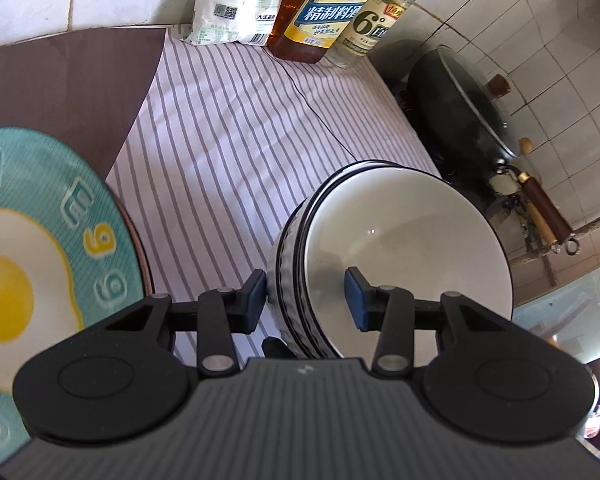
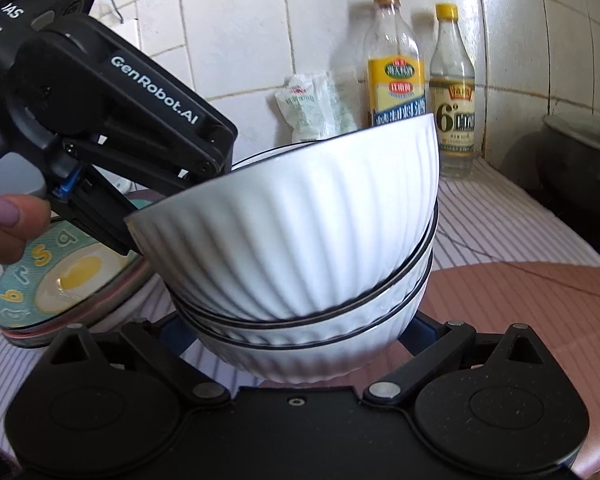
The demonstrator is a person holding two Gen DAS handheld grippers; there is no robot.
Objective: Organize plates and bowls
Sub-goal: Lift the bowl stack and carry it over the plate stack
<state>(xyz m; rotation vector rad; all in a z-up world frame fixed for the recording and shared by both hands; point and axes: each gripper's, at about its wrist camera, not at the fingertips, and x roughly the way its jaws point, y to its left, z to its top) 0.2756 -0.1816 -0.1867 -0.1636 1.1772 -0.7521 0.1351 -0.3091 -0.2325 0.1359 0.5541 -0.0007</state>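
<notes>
The left gripper [image 1: 306, 300] pinches the rim of the top ribbed white bowl [image 2: 300, 224], one blue pad outside the wall, one inside. That bowl sits tilted in a stack of ribbed white bowls [image 2: 312, 344] above the striped cloth [image 1: 228, 128]. The right gripper [image 2: 300, 330] brackets the stack's base; whether its pads press cannot be told. A fried-egg plate [image 1: 32, 248] tops a plate pile just beside. Cooking-wine bottle [image 2: 396, 72], vinegar bottle [image 2: 452, 96] and wok [image 1: 472, 108] stand behind.
</notes>
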